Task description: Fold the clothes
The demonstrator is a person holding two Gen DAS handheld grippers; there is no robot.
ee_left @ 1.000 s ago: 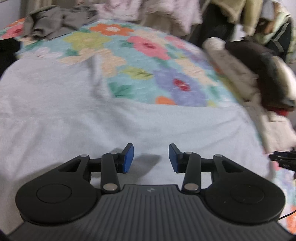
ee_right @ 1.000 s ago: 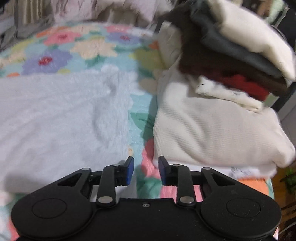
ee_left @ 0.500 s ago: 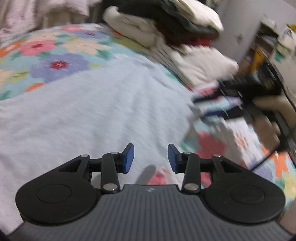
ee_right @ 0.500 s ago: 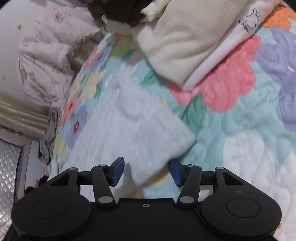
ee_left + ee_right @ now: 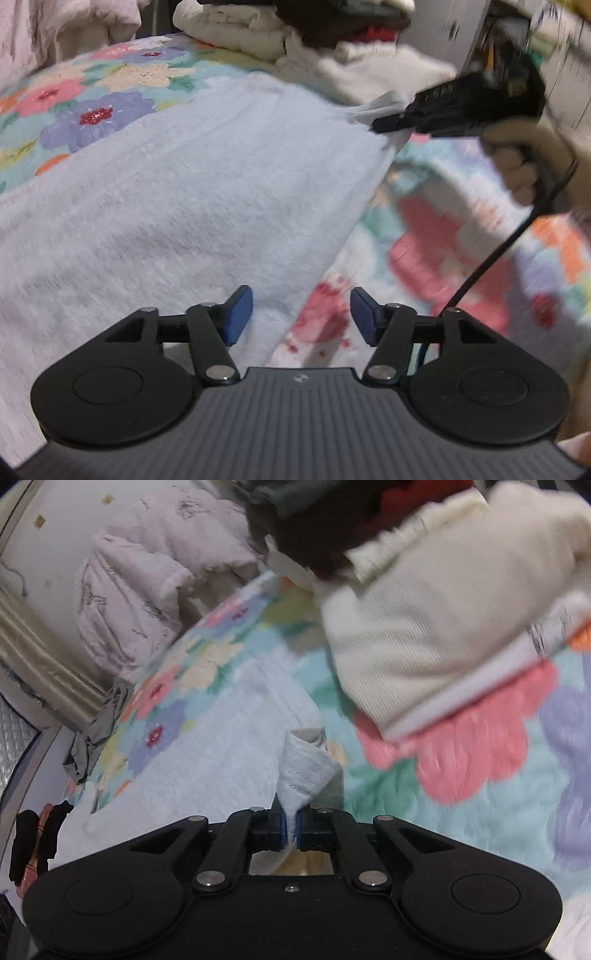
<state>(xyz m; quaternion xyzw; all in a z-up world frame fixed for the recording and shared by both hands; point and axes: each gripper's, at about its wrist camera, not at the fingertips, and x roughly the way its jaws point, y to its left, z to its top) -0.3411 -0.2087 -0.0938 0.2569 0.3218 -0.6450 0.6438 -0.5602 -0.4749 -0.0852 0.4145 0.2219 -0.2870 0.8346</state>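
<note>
Right gripper (image 5: 290,829) now pinched tight on a towel (image 5: 192,192) corner, where half a second ago gaped wide around it; fold can start. Left gripper (image 5: 301,314) spread wide, empty, straddling near edge. Towel flat on floral quilt (image 5: 443,236); folded stack (image 5: 424,635) at 1 o'clock.

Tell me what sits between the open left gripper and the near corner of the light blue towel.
Nothing visible does. The left gripper hangs open right over the towel edge, on the floral quilt. The right gripper already pinches the far corner.
</note>
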